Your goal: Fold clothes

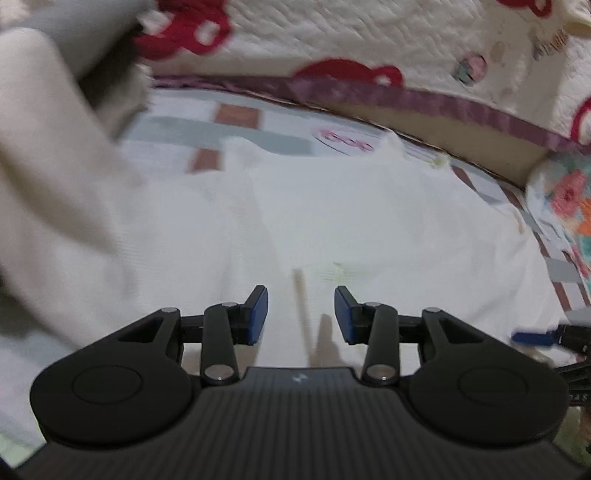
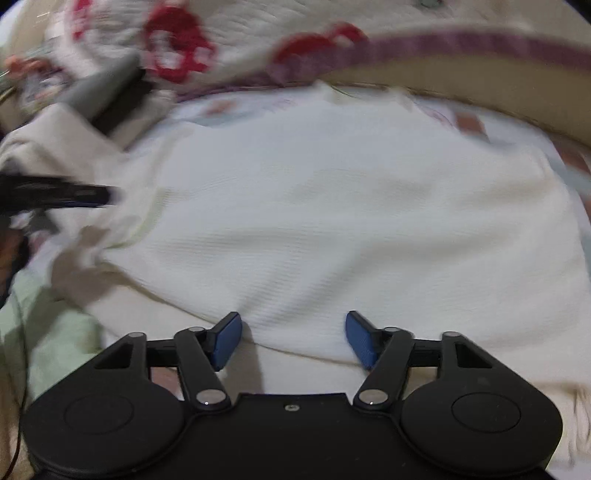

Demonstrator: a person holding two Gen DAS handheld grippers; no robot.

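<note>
Two grippers hover over the white garment (image 2: 314,206), which lies spread on the patterned bedsheet (image 1: 258,122) in front of the quilt with red rings (image 1: 332,33). Our left gripper (image 1: 301,314) has its jaws part-way apart with nothing between them; our right gripper (image 2: 293,338) stands wider, also empty, at the garment's near edge. We judge the folding barely begun: the cloth looks mostly flat, with one rumpled side. A beige cloth (image 1: 48,166) is heaped left of the garment, apparently unfolded.
</note>
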